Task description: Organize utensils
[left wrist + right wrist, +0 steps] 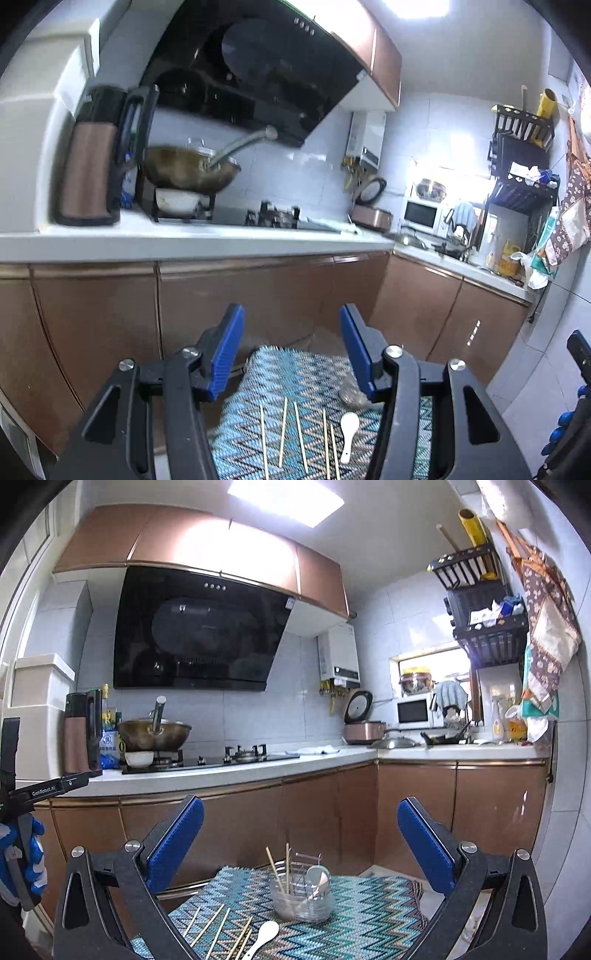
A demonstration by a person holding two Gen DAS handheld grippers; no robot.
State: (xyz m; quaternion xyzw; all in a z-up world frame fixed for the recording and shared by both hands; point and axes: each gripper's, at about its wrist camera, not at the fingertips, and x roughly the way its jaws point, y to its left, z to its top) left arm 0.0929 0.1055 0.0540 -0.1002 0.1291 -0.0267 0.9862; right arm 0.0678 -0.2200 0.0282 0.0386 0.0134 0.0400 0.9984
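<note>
chopsticks (218, 928) loose on my mat (369, 915), 6 o'clock, white spoon (264, 936) beside | light, thin, slippery (pinch mid-shaft) | glass holder (301, 897) at 12 o'clock of them, fragile | left gripper (291, 354), right gripper (301, 845): both spread, empty | stick ends cut off below

The mat (369, 915) is woven cloth, rough, in a zigzag weave. On it, the chopsticks (218, 932) look like pale matt wood and the spoon (267, 933) like glossy white ceramic or plastic. The holder (301, 897) at the mat's 12 o'clock is clear and glossy, with shiny metal wire. Both tools' pads (175, 843) are ribbed blue, matt. The cabinets (236, 823) are glossy copper-brown.
</note>
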